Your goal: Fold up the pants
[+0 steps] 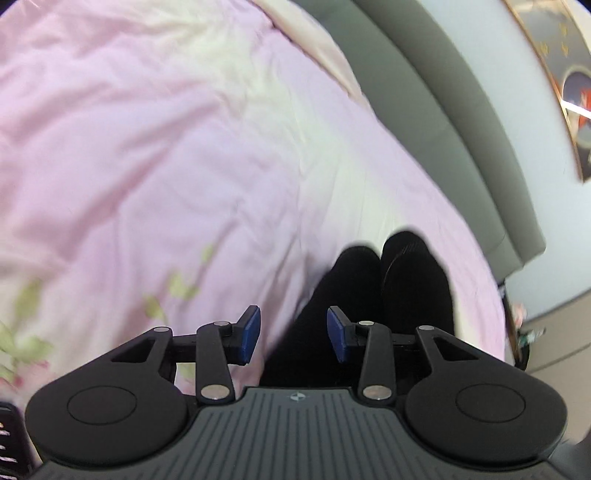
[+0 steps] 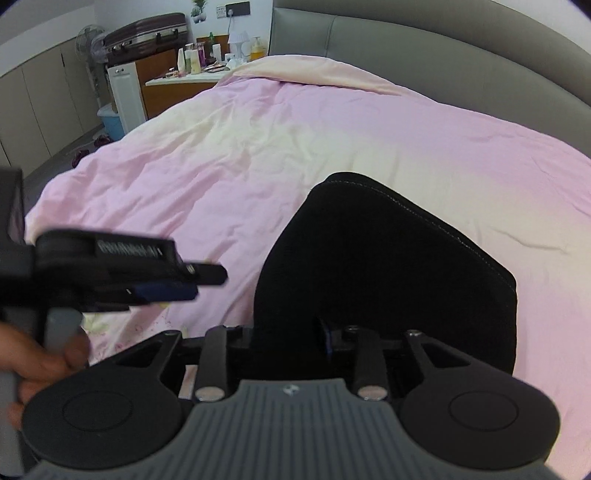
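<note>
The black pants (image 2: pixel 388 266) lie on the pink duvet (image 2: pixel 221 155), folded into a broad dark shape with a stitched edge. In the left wrist view the two leg ends (image 1: pixel 380 288) point away from me. My left gripper (image 1: pixel 293 334) is open with nothing between its blue pads (image 1: pixel 251 332), just above the pants' near part; it also shows in the right wrist view (image 2: pixel 173 288), left of the pants. My right gripper (image 2: pixel 291 338) is partly hidden by the black cloth that lies over its fingers; whether it is shut cannot be seen.
A grey padded headboard (image 2: pixel 443 48) curves behind the bed. A bedside table (image 2: pixel 192 77) with bottles, a white cabinet (image 2: pixel 127 92), a suitcase (image 2: pixel 144 33) and a blue bin (image 2: pixel 110 122) stand at the far left. A framed picture (image 1: pixel 569 81) hangs on the wall.
</note>
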A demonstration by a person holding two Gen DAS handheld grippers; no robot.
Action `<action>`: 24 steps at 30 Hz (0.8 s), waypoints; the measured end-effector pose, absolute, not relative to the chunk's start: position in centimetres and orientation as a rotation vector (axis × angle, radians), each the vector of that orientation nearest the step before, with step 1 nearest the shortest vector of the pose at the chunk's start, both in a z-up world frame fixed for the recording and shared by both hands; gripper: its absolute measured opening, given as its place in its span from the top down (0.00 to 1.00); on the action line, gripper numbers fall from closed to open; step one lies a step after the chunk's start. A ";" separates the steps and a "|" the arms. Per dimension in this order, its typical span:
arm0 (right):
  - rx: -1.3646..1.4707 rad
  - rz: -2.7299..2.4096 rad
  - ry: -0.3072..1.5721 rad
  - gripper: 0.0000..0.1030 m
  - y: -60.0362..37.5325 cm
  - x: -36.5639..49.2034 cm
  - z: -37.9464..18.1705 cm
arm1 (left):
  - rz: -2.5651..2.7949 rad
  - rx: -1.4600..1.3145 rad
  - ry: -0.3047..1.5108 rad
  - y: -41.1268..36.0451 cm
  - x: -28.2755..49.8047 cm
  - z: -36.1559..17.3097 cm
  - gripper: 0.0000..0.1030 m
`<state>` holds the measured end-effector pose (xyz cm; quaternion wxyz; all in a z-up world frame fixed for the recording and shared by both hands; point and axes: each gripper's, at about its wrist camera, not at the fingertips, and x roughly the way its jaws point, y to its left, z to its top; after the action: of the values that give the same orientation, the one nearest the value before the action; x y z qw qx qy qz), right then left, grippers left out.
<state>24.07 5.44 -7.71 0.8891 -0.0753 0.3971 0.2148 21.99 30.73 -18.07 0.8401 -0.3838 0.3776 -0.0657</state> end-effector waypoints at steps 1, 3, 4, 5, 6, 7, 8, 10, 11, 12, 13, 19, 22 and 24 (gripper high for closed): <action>-0.174 0.452 0.819 0.63 6.1 23.9 -8.3 | -0.143 -0.828 0.779 31.3 21.8 -17.7 0.57; -0.195 0.473 0.821 0.40 7.1 23.8 -9.9 | -0.155 -0.855 0.753 31.9 21.5 -17.3 0.57; -0.214 0.484 0.829 0.35 7.7 23.7 -10.8 | -0.158 -0.858 0.751 31.9 21.4 -17.3 0.57; -0.240 0.496 0.830 0.27 8.2 23.6 -11.8 | -0.160 -0.854 0.757 31.8 21.5 -17.3 0.57; -0.260 0.502 0.819 0.24 8.5 23.3 -12.3 | -0.163 -0.848 0.768 31.6 21.6 -17.6 0.57; -0.277 0.507 0.803 0.24 8.7 22.9 -12.4 | -0.166 -0.844 0.779 31.6 21.7 -17.7 0.57; -0.271 0.517 0.786 0.25 8.7 22.4 -12.0 | -0.170 -0.842 0.786 31.5 21.6 -17.8 0.57; -0.166 0.562 0.763 0.28 7.1 21.6 -10.5 | -0.177 -0.842 0.789 31.5 21.2 -17.8 0.57; -0.112 0.586 0.750 0.29 6.2 21.2 -9.8 | -0.181 -0.841 0.785 31.5 21.1 -17.7 0.57; -0.064 0.611 0.731 0.31 5.2 20.7 -9.0 | -0.180 -0.840 0.779 31.5 21.1 -17.7 0.57; -0.035 0.628 0.711 0.31 4.1 20.2 -8.6 | -0.179 -0.839 0.774 31.4 21.2 -17.7 0.57; 0.002 0.605 0.679 0.56 -0.5 17.5 -7.7 | -0.293 -0.821 0.784 29.9 21.3 -17.4 0.45; 0.030 0.540 0.662 0.65 -2.4 16.9 -7.9 | -0.374 -0.792 0.792 28.4 21.2 -17.0 0.29; 0.089 0.500 0.668 0.69 -3.9 17.1 -8.3 | -0.421 -0.765 0.807 27.5 21.1 -16.9 0.28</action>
<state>17.10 -3.89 -8.25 0.9132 0.0434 0.3244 0.2428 21.13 27.45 -16.92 0.8285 -0.3603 0.3801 -0.1982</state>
